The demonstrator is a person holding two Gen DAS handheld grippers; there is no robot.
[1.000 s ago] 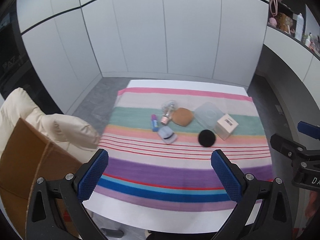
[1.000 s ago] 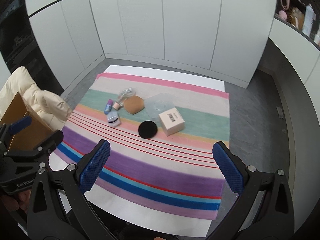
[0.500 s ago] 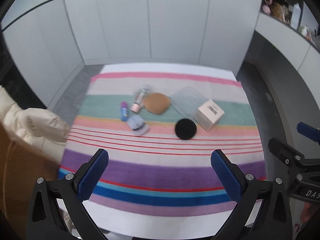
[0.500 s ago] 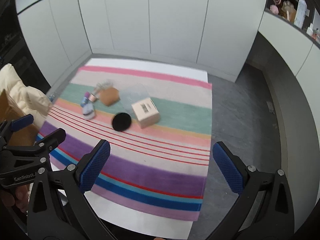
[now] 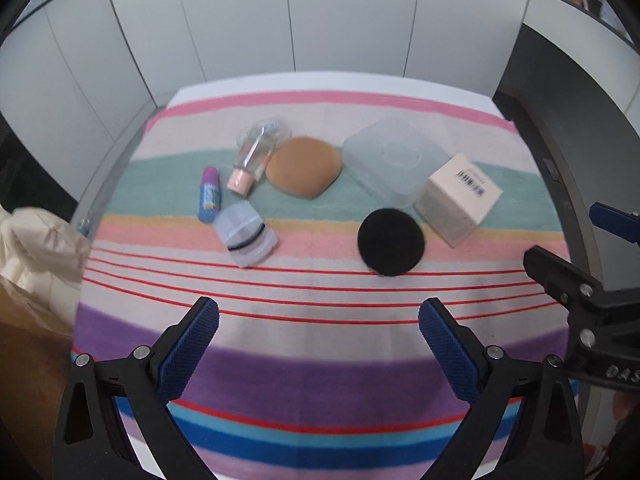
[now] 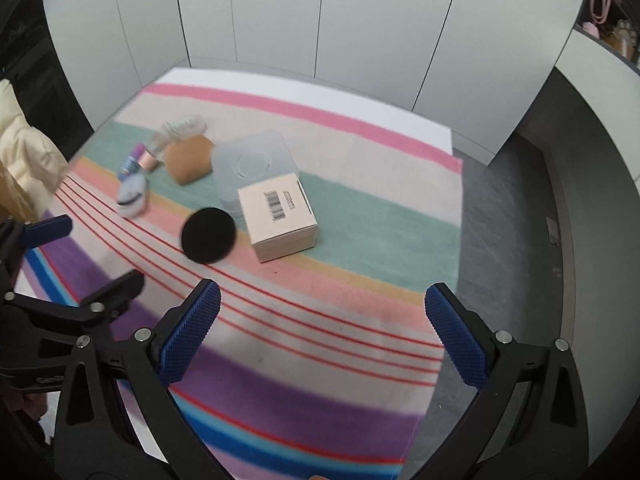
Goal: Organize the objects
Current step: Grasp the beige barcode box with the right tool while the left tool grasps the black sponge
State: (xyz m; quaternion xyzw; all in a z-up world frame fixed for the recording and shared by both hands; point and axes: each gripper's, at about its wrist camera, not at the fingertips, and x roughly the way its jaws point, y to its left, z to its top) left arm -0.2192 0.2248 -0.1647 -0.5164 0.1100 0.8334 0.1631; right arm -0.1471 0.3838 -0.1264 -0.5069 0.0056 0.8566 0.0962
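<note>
Seven items lie on my striped cloth (image 5: 320, 364). Around the one black round pad (image 5: 391, 242) are one pale pink barcoded carton (image 5: 458, 198) touching one clear square lidded box (image 5: 394, 160), one tan puff (image 5: 303, 167), one clear bottle (image 5: 258, 152), one purple tube (image 5: 209, 194) and one frosted case (image 5: 245, 234).

My left tongs (image 5: 318, 326) have just been closing slightly, wide and empty. My right tongs (image 6: 322, 318) gape empty. Only the left view shows the carton's speckled side.

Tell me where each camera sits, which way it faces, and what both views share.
Left wrist: on the left claw, angled down at the striped cloth; own open blue fingers show, right claw at the right edge.
Right wrist: on the right claw, angled down likewise; open fingers show, left claw at left.
Shared: black round pad, barcoded box.
</note>
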